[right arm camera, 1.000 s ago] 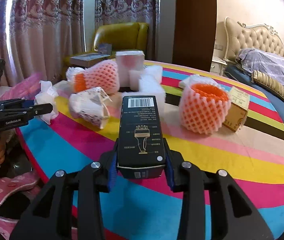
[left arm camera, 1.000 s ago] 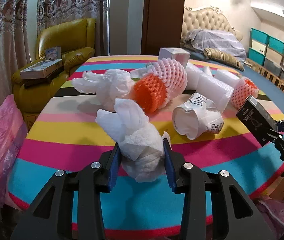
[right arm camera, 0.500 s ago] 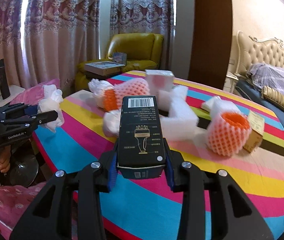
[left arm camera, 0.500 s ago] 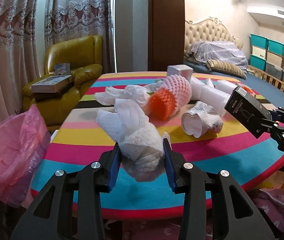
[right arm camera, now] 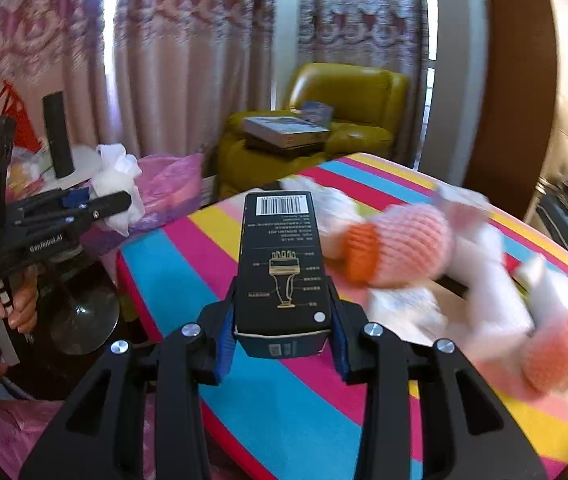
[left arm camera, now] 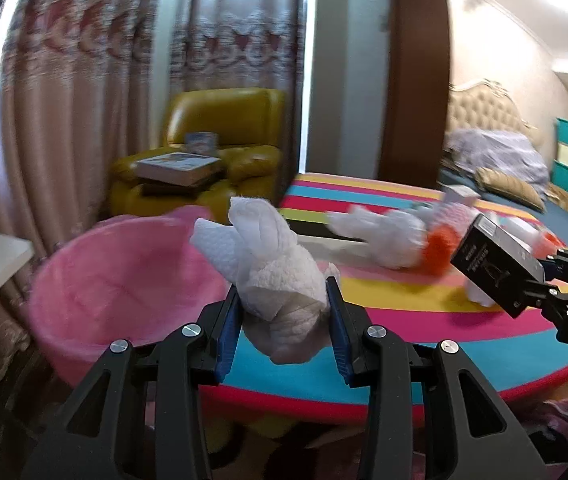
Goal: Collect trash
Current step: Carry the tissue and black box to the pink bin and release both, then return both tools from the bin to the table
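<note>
My left gripper [left arm camera: 284,320] is shut on a crumpled white paper towel wad [left arm camera: 272,272], held near the left edge of the striped table [left arm camera: 403,348] beside a pink-lined trash bin [left arm camera: 124,280]. My right gripper [right arm camera: 282,334] is shut on a black carton [right arm camera: 282,264] with a barcode, over the table's near corner. In the right wrist view the left gripper [right arm camera: 124,204] with its wad [right arm camera: 118,184] hangs left of the table, in front of the pink bag [right arm camera: 168,184]. In the left wrist view the right gripper's carton [left arm camera: 491,268] is at the right.
Foam fruit nets [right arm camera: 399,244], white foam wrap [right arm camera: 491,280] and other crumpled paper [left arm camera: 383,236] lie blurred on the table. A yellow armchair [left arm camera: 212,152] with books stands behind by the curtains. A person's hand [right arm camera: 4,304] grips the left handle.
Both grippers have drawn back from the table's middle and swung left, still holding the wad and the carton. The pink bin has come fully into the left wrist view.
</note>
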Demonstrator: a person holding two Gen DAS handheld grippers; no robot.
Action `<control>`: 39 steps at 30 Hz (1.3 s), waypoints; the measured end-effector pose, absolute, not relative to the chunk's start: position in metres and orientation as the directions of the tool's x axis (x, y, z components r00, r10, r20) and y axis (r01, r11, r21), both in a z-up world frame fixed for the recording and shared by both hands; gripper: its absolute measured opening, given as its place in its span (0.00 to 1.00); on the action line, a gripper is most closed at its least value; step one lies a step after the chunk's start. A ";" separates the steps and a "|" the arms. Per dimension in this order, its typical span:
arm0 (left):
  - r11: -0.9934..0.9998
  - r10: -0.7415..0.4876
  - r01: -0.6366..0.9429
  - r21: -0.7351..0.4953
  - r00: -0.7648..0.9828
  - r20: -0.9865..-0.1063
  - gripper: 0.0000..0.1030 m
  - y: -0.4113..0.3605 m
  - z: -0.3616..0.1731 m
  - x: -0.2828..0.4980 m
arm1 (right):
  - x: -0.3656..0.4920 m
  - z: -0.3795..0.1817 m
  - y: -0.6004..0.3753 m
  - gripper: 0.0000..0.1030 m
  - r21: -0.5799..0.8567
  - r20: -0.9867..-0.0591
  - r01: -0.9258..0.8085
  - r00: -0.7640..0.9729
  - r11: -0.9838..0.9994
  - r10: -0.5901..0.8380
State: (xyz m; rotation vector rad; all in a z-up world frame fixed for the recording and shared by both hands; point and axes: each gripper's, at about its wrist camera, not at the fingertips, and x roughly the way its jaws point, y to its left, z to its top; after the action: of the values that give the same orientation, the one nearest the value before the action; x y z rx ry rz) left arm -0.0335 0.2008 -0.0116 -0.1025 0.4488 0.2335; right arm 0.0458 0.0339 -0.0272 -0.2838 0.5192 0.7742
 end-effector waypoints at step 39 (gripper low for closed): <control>0.868 0.414 -0.493 -0.052 0.778 -0.473 0.87 0.320 -0.040 -0.059 | 0.086 -0.012 0.210 0.71 0.046 -0.557 -0.843 0.423 0.535 0.715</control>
State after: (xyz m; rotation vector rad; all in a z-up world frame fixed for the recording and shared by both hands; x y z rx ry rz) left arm -0.0591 0.3203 -0.0401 -0.1768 0.4684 0.4933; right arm 0.0861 0.2099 -0.0117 -0.2564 0.5637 0.9883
